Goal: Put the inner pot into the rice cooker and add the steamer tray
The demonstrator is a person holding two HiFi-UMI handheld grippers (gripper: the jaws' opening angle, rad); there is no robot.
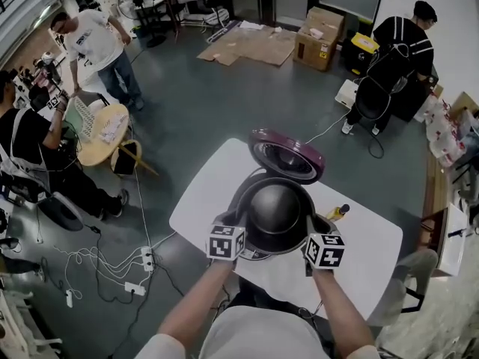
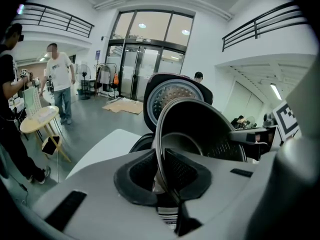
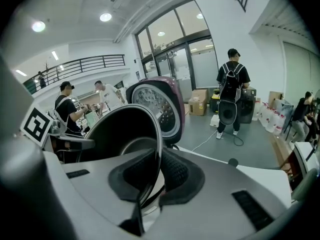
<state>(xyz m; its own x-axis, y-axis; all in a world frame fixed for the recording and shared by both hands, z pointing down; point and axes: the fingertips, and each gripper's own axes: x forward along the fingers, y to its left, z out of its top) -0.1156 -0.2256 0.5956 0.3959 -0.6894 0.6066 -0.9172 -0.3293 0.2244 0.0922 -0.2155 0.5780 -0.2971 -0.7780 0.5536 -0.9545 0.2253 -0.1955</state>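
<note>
Head view: left gripper (image 1: 239,227) and right gripper (image 1: 309,230) jaws clamp the inner pot (image 1: 275,209) rim.

Left gripper (image 2: 160,170) and right gripper (image 3: 154,173): smooth pale grey shells (image 2: 250,199), dark slots (image 2: 65,210), black ribbed pads (image 2: 181,171). Each carries a white cube (image 1: 226,243) with black square markers. The person wears a pale short-sleeved top (image 1: 254,333).

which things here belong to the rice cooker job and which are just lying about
Job: inner pot, gripped at its rim by left gripper and right gripper; rice cooker, lid open.
Lying about: cardboard boxes, round wooden table, power strips on floor.
</note>
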